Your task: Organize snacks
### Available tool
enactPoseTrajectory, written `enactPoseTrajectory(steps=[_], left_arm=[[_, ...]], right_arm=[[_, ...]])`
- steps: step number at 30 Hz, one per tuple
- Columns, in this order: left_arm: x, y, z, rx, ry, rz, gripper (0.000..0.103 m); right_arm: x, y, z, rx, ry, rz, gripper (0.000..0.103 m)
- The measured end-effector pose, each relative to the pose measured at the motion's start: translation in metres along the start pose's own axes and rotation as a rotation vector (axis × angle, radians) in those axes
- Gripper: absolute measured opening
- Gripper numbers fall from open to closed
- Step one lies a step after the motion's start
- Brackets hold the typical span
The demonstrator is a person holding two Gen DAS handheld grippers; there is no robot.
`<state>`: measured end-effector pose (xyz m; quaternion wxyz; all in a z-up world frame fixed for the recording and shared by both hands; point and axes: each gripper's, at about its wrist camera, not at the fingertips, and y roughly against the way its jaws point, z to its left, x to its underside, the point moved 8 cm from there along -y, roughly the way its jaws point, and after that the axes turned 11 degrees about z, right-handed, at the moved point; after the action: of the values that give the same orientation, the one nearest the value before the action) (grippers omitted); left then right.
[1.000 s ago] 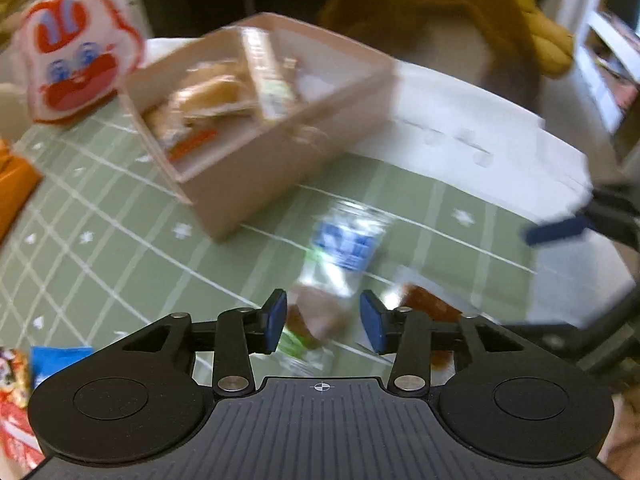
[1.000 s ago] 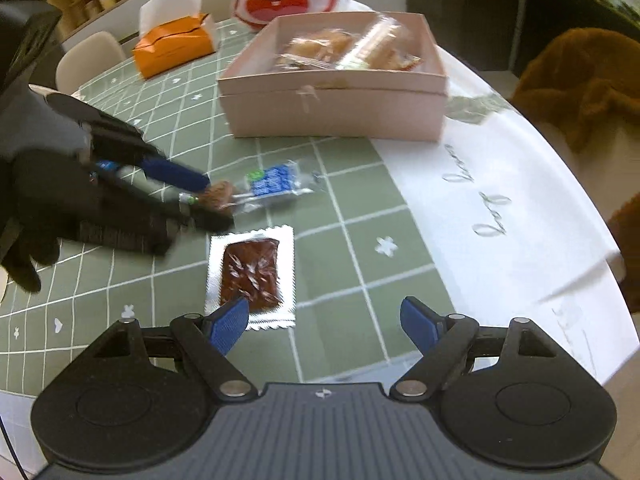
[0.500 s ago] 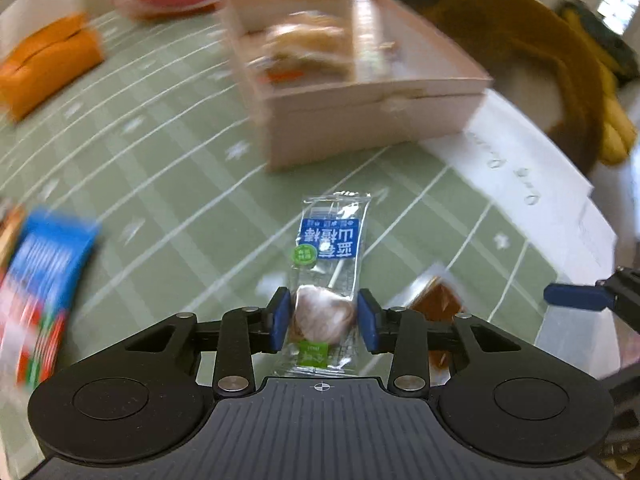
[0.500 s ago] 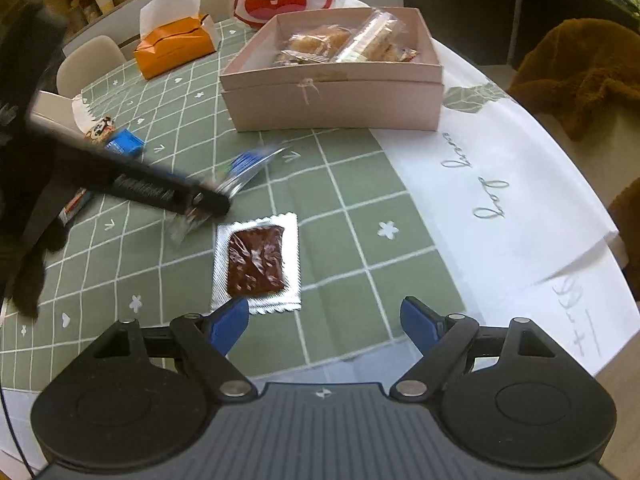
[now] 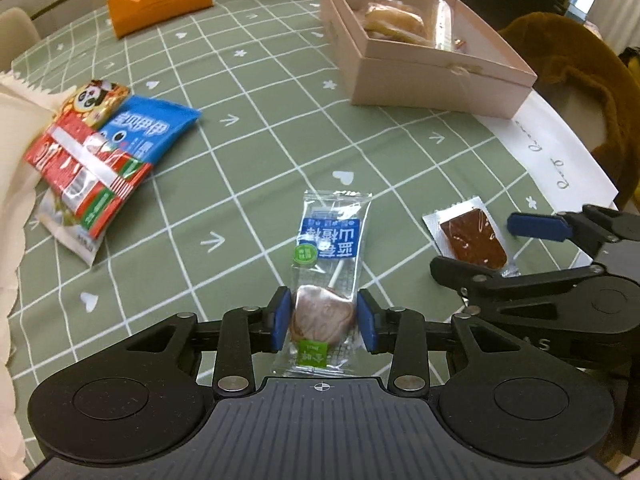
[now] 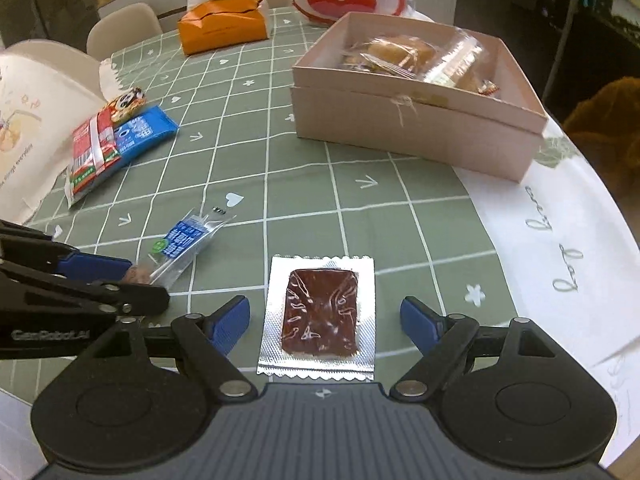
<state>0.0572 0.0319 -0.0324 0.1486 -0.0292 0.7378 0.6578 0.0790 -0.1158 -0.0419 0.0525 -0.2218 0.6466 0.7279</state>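
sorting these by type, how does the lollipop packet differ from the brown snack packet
The lollipop packet is clear with a blue label; the brown snack packet is silver-edged foil. The lollipop packet is long and narrow, gripped by the left gripper; the brown one is broad, lying free on the table. Both are sealed single snacks.

Low in the frame's centre, the left gripper point(image 5: 322, 320) has its blue pads closed against the round head of a wrapped lollipop point(image 5: 326, 276), stick pointing up-frame over a green checked tablecloth point(image 5: 248, 128). At right, the right gripper point(image 5: 520, 244) hovers open around a brown snack sachet point(image 5: 470, 240). A pink box point(image 5: 424, 52) holding wrapped pastries sits upper right; colourful packets point(image 5: 100, 148) lie left.
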Motion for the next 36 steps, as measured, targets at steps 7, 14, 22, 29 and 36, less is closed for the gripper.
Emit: enactPoseTrajectory(steps=[7,14,22,29,36], left_arm=[[0.003,0.000,-0.001,0.006,-0.003,0.001,0.041],[0.007,0.001,-0.010,0.033,-0.016,0.004,0.041],[0.008,-0.001,-0.017,-0.004,-0.049,0.012,0.045],[0.008,-0.002,-0.017,-0.011,-0.039,0.010,0.045],[0.009,-0.001,-0.019,-0.031,-0.043,-0.003,0.042]], right_arm=[[0.007,0.002,0.007,0.031,0.040,-0.027,0.072],[0.020,0.013,0.000,0.035,0.040,-0.011,0.061],[0.023,0.013,-0.011,0.046,0.003,-0.006,0.062],[0.021,0.013,-0.010,0.040,0.003,-0.010,0.060],[0.026,0.024,-0.015,0.044,-0.010,-0.027,0.057]])
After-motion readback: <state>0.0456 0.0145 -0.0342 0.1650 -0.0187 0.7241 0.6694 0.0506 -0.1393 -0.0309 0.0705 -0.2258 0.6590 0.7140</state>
